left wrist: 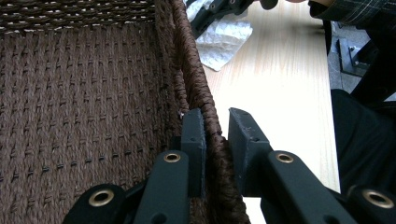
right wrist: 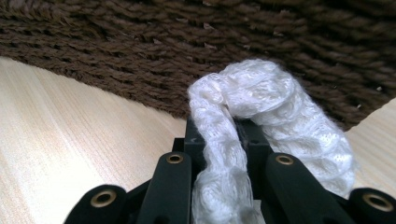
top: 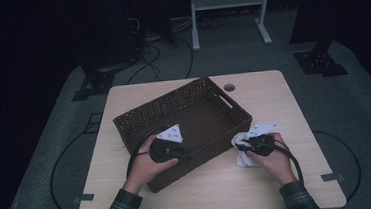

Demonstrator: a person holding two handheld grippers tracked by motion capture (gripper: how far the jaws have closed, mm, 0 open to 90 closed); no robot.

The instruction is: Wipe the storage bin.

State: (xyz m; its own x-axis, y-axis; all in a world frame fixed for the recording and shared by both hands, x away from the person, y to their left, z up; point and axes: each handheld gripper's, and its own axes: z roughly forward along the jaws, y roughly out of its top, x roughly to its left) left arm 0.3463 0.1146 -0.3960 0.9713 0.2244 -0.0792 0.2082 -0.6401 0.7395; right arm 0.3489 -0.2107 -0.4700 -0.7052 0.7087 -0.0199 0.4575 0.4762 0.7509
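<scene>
You are pinching the white cloth [right wrist: 261,121] in your right gripper [right wrist: 223,135], your left gripper [left wrist: 215,135] clamping the wicker basket's [top: 139,115] rim; loading is pending.

The brown woven basket [top: 182,120] stands at an angle in the middle of the table [top: 293,101] and takes most of the room there. Its inside is free, so a gripper can go down into it from above. Its near wall is blocked by the left gripper [left wrist: 216,135], which sits over the rim with one jaw inside and one outside. Just beside the basket's right corner lies the white cloth [top: 243,152], with the right gripper [right wrist: 223,140] on it, so this gap is narrow. The front strip of the table between the two hands is bare wood, and the far right corner is also free.
</scene>
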